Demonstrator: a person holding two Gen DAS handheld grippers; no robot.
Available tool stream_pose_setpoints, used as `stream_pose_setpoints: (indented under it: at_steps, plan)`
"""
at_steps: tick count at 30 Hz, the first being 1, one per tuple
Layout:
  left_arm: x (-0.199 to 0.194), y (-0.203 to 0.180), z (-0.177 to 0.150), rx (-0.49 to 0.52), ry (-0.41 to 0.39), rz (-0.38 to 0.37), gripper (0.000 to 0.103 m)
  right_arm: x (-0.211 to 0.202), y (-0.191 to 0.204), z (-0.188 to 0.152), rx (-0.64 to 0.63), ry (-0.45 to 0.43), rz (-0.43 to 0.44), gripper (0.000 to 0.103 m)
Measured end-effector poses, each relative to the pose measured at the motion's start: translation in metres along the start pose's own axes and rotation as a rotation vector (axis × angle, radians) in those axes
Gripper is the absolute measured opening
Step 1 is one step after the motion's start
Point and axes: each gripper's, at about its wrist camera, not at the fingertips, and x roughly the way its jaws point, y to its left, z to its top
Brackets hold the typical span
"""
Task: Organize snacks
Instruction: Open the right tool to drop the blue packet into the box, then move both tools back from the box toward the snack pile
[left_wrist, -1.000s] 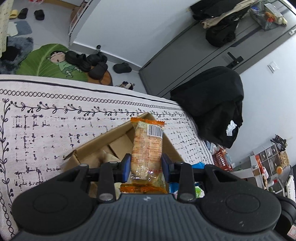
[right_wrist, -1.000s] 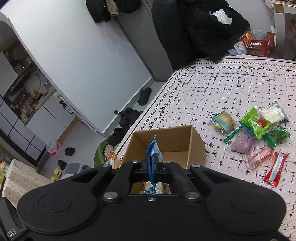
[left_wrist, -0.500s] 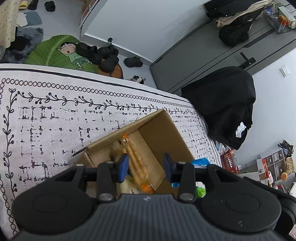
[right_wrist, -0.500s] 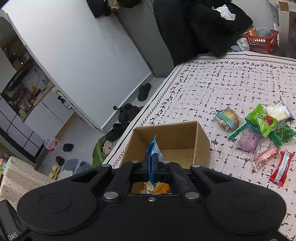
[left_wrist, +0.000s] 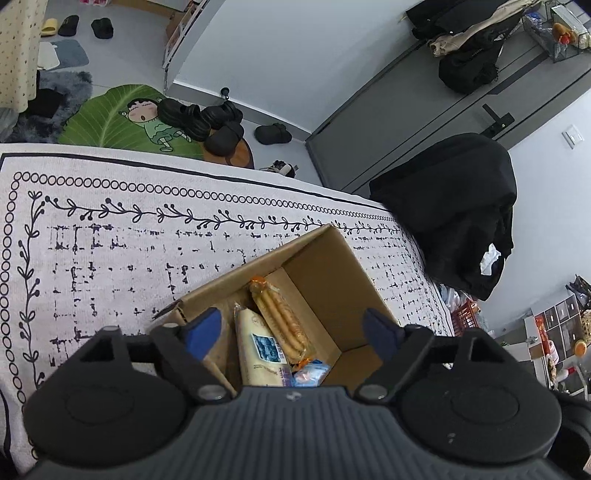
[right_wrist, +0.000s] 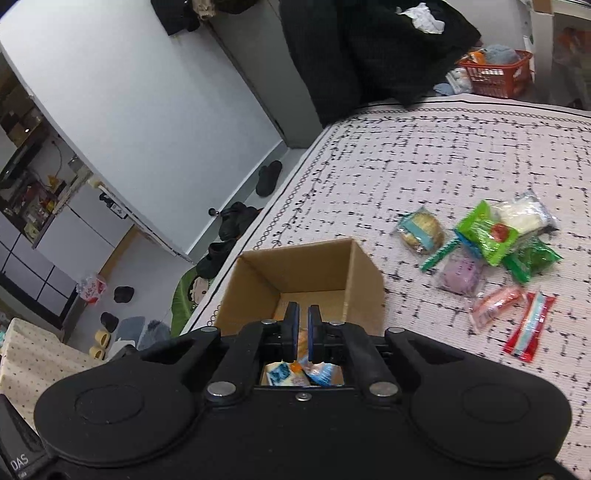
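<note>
An open cardboard box (left_wrist: 325, 273) stands on the patterned cloth. In it lie an orange-wrapped biscuit pack (left_wrist: 279, 321), a cream packet (left_wrist: 258, 350) and a blue packet (left_wrist: 312, 373). My left gripper (left_wrist: 290, 325) hangs over the box, its jaws opening wide with nothing between the pads. In the right wrist view my right gripper (right_wrist: 302, 325) is above the same box (right_wrist: 306, 266). Its jaws are opening by a narrow gap and grip nothing. The blue packet (right_wrist: 319, 371) lies below it.
Loose snacks lie on the cloth right of the box: a round biscuit (right_wrist: 421, 232), a green packet (right_wrist: 484, 236), a purple one (right_wrist: 461, 275) and a red stick (right_wrist: 530, 325). The cloth's edge (left_wrist: 147, 162) drops to a floor with shoes (left_wrist: 207, 122). A black coat (left_wrist: 454, 206) hangs behind.
The left gripper opened and the orange pack dropped into the box. The right jaws parted slightly and the blue packet fell from them into the box.
</note>
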Motion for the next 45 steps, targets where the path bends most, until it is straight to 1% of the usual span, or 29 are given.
stream_pose_setpoints:
  at_steps: [2,3,4,6,8,10,17,23,28,31,38,45]
  plan:
    - [0.000,-0.003,-0.001,0.016,0.000,0.007,0.087,-0.005,-0.004,0.000,-0.003,-0.005,-0.009,0.021]
    - [-0.001,-0.005,-0.002,0.024,0.000,0.007,0.088,-0.008,-0.005,-0.001,-0.008,-0.010,-0.018,0.029]
    - [-0.001,-0.007,-0.003,0.031,0.001,0.004,0.088,-0.011,-0.007,-0.001,-0.013,-0.015,-0.025,0.032]
    - [-0.001,-0.011,-0.005,0.049,0.002,-0.001,0.091,-0.014,-0.012,0.000,-0.016,-0.015,-0.035,0.033]
    - [-0.002,-0.014,-0.007,0.062,0.002,-0.005,0.093,-0.018,-0.018,0.001,-0.010,-0.016,-0.045,0.035]
    - [-0.003,-0.019,-0.009,0.076,0.002,-0.009,0.093,-0.022,-0.023,0.001,-0.011,-0.023,-0.066,0.043]
    - [-0.003,-0.032,-0.019,0.131,0.006,-0.027,0.094,-0.033,-0.041,0.005,-0.018,-0.036,-0.110,0.045]
    - [-0.005,-0.043,-0.027,0.181,0.004,-0.048,0.094,-0.042,-0.057,0.008,-0.022,-0.051,-0.143,0.052]
    - [-0.005,-0.055,-0.038,0.238,0.001,-0.064,0.094,-0.047,-0.077,0.008,-0.005,-0.055,-0.166,0.053]
    - [-0.005,-0.060,-0.042,0.259,0.010,-0.074,0.094,-0.051,-0.090,0.007,0.013,-0.062,-0.177,0.053]
    - [-0.008,-0.074,-0.054,0.321,0.006,-0.098,0.094,-0.058,-0.119,0.004,0.045,-0.077,-0.195,0.053]
    - [-0.007,-0.090,-0.072,0.381,0.026,-0.125,0.094,-0.062,-0.149,-0.005,0.092,-0.078,-0.196,0.053]
